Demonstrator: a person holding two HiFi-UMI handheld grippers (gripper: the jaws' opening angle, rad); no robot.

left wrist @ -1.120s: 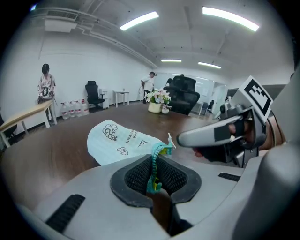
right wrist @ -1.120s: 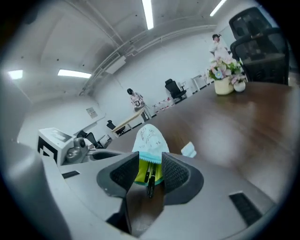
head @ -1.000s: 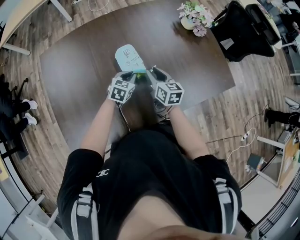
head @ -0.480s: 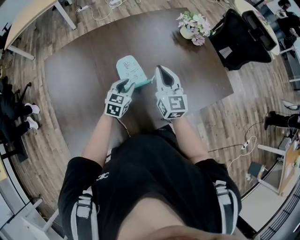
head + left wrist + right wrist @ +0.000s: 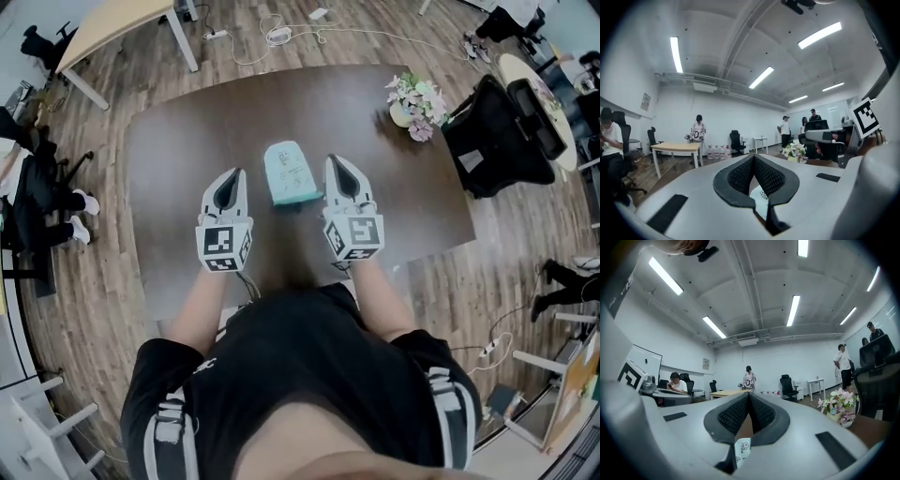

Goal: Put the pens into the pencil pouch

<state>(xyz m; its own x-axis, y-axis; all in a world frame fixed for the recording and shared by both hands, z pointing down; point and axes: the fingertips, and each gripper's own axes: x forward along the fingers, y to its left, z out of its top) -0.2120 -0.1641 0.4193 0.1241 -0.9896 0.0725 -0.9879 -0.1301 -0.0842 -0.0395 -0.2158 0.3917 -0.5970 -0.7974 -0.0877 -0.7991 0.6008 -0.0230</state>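
Note:
The light teal pencil pouch (image 5: 289,173) lies flat on the dark brown table (image 5: 187,141), its darker end toward me. No pen shows outside it. My left gripper (image 5: 231,176) hovers left of the pouch and my right gripper (image 5: 337,161) right of it, both apart from it. Both point level over the table. In the left gripper view the left gripper (image 5: 753,157) has its ribbed pads together, and so has the right gripper (image 5: 749,394) in its own view. Both pairs of jaws have just been closing, with nothing between them. A strip of pouch (image 5: 741,449) shows below the right jaws.
A pot of flowers (image 5: 415,101) stands at the table's far right corner. A black office chair (image 5: 502,127) sits beyond it. Cables (image 5: 281,36) lie on the wood floor behind the table, near a light desk (image 5: 117,26). People stand and sit around the room.
Both grippers left the pouch's near end, rose and spread apart to either side. The pouch now lies alone on the table.

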